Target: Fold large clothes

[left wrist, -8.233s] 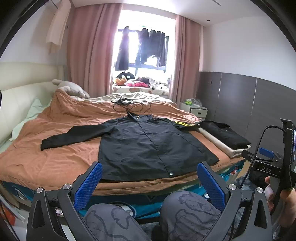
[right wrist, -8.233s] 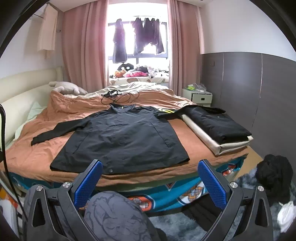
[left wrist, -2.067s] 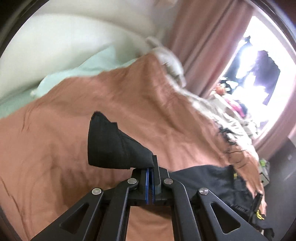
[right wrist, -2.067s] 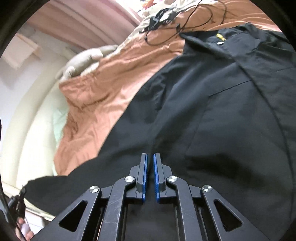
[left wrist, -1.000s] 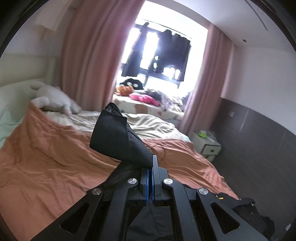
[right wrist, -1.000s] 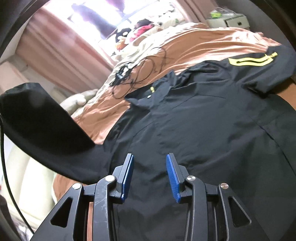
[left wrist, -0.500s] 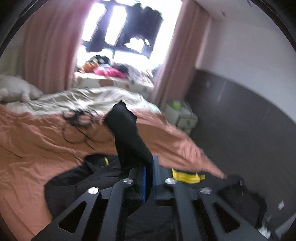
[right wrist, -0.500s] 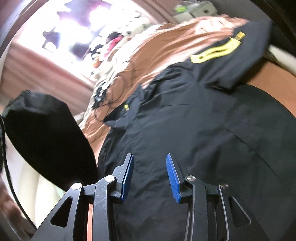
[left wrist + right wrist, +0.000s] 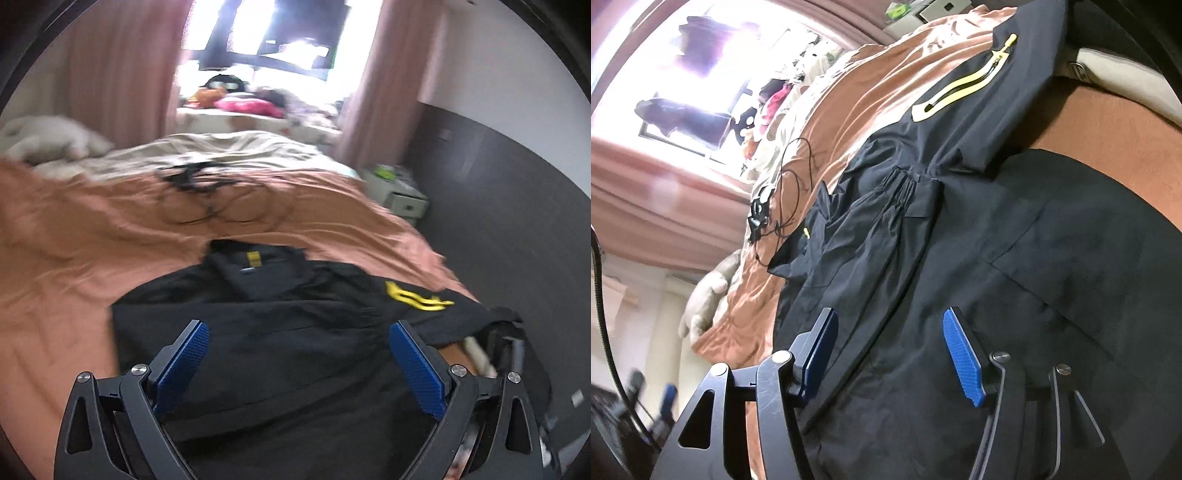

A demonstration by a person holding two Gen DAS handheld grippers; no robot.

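Observation:
A black jacket (image 9: 288, 332) lies flat on the orange bedspread (image 9: 74, 236), collar towards the window. One sleeve is folded across its chest; its gathered cuff (image 9: 905, 188) shows in the right wrist view. The other sleeve, with a yellow zip pocket (image 9: 960, 88), stretches to the bed's right edge. My left gripper (image 9: 299, 354) is open and empty just above the jacket body. My right gripper (image 9: 886, 350) is open and empty, hovering low over the jacket (image 9: 1015, 295) beside the folded sleeve.
A black cable with headset (image 9: 207, 199) lies on the bed behind the collar. A plush toy (image 9: 48, 140) is at the headboard. A folded dark garment on a cream board (image 9: 1126, 70) sits at the bed's right edge. A white nightstand (image 9: 402, 199) stands by the dark wall.
My left gripper carried the sleeve cuff across the jacket, then opened and let it go; the sleeve now lies on the chest. My right gripper opened wider and tilted.

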